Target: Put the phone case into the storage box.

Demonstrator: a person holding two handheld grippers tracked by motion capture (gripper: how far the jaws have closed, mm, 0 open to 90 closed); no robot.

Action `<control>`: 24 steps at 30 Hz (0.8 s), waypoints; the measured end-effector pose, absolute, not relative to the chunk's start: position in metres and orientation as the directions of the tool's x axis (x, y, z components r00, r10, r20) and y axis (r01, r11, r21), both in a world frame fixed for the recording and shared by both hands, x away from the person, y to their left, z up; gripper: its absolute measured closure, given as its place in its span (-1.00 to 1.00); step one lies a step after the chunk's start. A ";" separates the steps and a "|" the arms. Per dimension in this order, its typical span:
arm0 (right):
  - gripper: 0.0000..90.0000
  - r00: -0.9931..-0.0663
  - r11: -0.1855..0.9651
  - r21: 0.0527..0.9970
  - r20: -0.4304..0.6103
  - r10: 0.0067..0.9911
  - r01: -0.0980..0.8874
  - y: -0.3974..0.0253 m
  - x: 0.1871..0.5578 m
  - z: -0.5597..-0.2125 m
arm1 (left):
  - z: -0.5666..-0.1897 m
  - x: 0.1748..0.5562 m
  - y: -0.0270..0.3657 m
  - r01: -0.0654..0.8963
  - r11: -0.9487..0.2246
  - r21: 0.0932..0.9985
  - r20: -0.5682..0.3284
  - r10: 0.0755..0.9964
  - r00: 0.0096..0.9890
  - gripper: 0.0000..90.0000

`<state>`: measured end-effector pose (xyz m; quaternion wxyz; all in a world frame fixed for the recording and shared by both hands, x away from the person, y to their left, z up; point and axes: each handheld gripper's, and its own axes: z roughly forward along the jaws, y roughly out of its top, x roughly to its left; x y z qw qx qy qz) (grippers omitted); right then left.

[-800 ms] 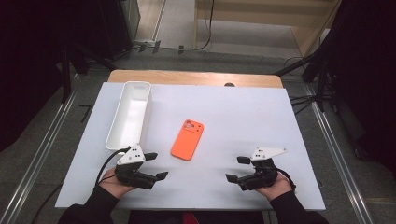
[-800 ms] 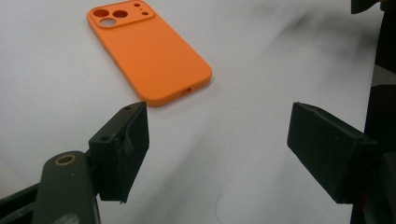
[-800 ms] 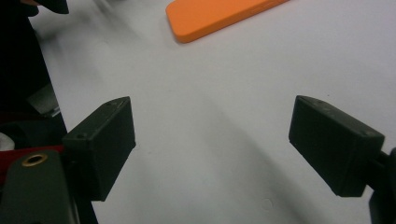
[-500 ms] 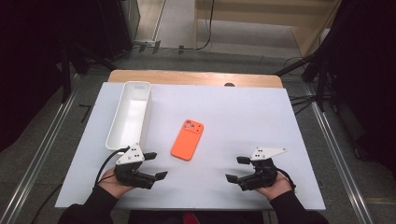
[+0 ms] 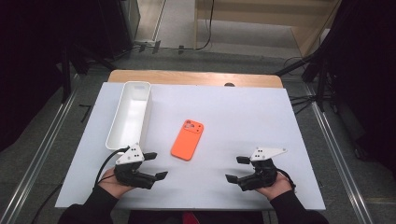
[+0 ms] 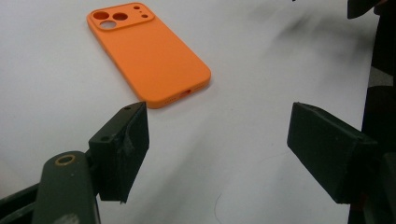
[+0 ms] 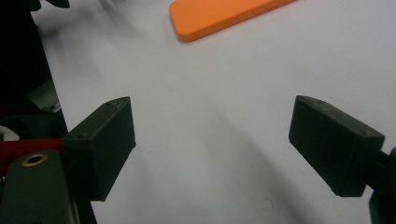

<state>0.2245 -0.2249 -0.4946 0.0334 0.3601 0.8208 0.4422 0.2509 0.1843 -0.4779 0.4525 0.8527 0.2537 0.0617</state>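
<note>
Orange phone case [image 5: 187, 139] lying flat near middle of white counter [image 5: 243, 112], back side up, camera cut-outs at far end, long axis tilted slightly to the right going away from the person. Not touched by either claw.

Left claw [image 5: 155, 164] resting low over near left part of counter, held in left hand [image 5: 113, 181]. Jaws spread wide, nothing between them. Pointed toward the middle of the counter, near short end of case just beyond and to the right of the tips. In left gripper view: left claw [image 6: 217, 140] jaws well apart, bare white surface between; case [image 6: 148, 50] ahead, its near end with port slot close above the left jaw, not touching.

Right claw [image 5: 236, 169] over near right part of counter, in right hand [image 5: 275, 185]. Jaws likewise spread, holding nothing, pointed left toward centre. Well apart from case. In right gripper view: right claw [image 7: 212, 140] jaws wide, bare counter between; one rounded end of case [image 7: 224, 16] at top edge of view, farther off than in left gripper view.

White oblong tray [image 5: 146, 112] on left side of counter, long axis running away from the person, interior bare. Near end just beyond left claw's grey plate; apart from case.

Wooden strip [image 5: 196, 78] along far edge of counter.
</note>
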 end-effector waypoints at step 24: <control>-0.70 -0.744 0.349 0.752 0.270 0.611 0.560 -0.226 0.224 -0.496 | -0.477 0.250 0.184 0.375 -0.457 0.807 -0.127 0.485 0.865 -0.54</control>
